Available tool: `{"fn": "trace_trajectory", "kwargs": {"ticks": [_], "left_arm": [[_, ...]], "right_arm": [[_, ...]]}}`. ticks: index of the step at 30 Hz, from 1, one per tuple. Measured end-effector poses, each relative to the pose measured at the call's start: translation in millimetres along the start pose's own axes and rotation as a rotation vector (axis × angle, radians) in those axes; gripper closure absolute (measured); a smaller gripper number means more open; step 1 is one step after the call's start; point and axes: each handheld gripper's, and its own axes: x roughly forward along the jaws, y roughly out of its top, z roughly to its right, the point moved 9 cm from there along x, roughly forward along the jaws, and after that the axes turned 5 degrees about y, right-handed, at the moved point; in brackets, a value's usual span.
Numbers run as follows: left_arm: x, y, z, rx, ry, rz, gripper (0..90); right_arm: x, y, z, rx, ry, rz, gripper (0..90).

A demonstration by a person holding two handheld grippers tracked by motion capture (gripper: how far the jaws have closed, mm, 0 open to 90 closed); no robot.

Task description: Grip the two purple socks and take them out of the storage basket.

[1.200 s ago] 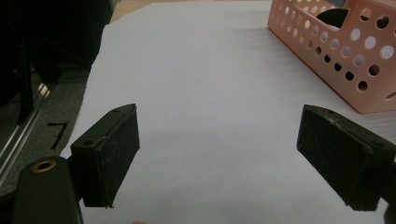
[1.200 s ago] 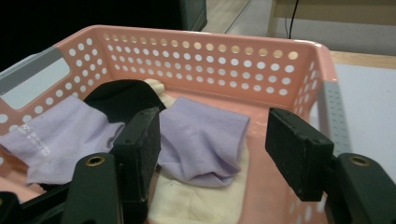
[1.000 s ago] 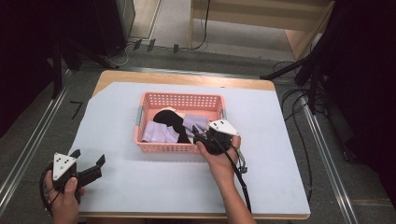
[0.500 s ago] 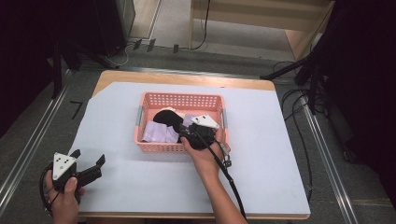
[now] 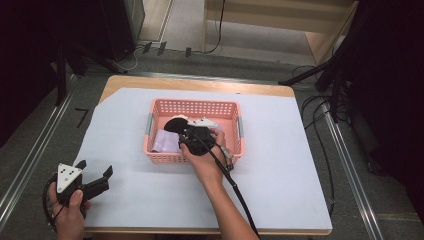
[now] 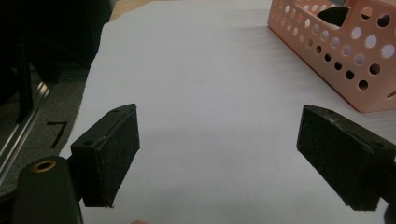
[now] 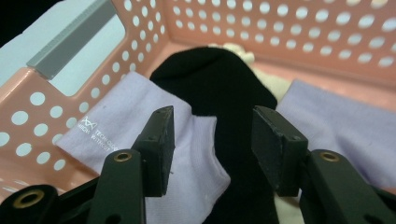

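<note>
Reaching into the pink basket [image 5: 235, 131] at the centre of the high view, the right claw [image 7: 212, 140] has just been narrowing its jaws, which stand half spread over a black sock [image 7: 224, 88] with nothing pinched between the pads yet. That sock lies in the middle of the right gripper view, draped across a lilac sock [image 7: 140, 126] at lower left, with another lilac piece [image 7: 336, 126] at right. A clean pick probably means lowering until both pads straddle a fold of black fabric alone, keeping the left pad off the lilac layer, then closing firmly before lifting straight up past the basket wall. The left claw [image 6: 219, 154] rests spread wide and empty over the white-covered counter [image 5: 280, 170] at lower left of the high view.
</note>
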Motion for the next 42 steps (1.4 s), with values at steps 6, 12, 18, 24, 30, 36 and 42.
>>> {"fn": "trace_trajectory", "kwargs": {"ticks": [6, 12, 18, 24, 30, 36, 42], "left_arm": [[0.0, 0.0, -0.1, -0.003, -0.001, 0.0, 14.3], [0.4, 0.1, -0.1, -0.005, 0.0, 0.0, 14.3], [0.5, 0.0, -0.2, -0.005, 0.0, -0.001, 14.3], [0.7, 0.1, -0.2, -0.008, -0.001, 0.0, 14.3], [0.7, 0.0, -0.6, -0.008, -0.004, -0.002, 14.3], [0.9, -0.1, -0.5, -0.008, -0.003, -0.005, 14.3], [1.5, -0.3, -0.1, -0.001, -0.001, -0.009, 14.4]], "right_arm": [[1.9, -2.7, 3.1, 0.083, 0.02, -0.083, 56.2], [2.8, -4.3, 7.9, 0.147, 0.024, -0.152, 61.6], [5.9, -6.4, 10.4, 0.202, 0.04, -0.239, 65.6], [8.3, -7.8, 13.3, 0.234, 0.056, -0.297, 80.7], [1.4, -1.9, 16.9, 0.249, 0.078, -0.251, 90.0], [-30.5, 22.4, 49.3, 0.241, -0.072, -0.07, 90.0], [-31.7, 29.3, 31.2, 0.143, -0.003, -0.034, 90.0]]}}
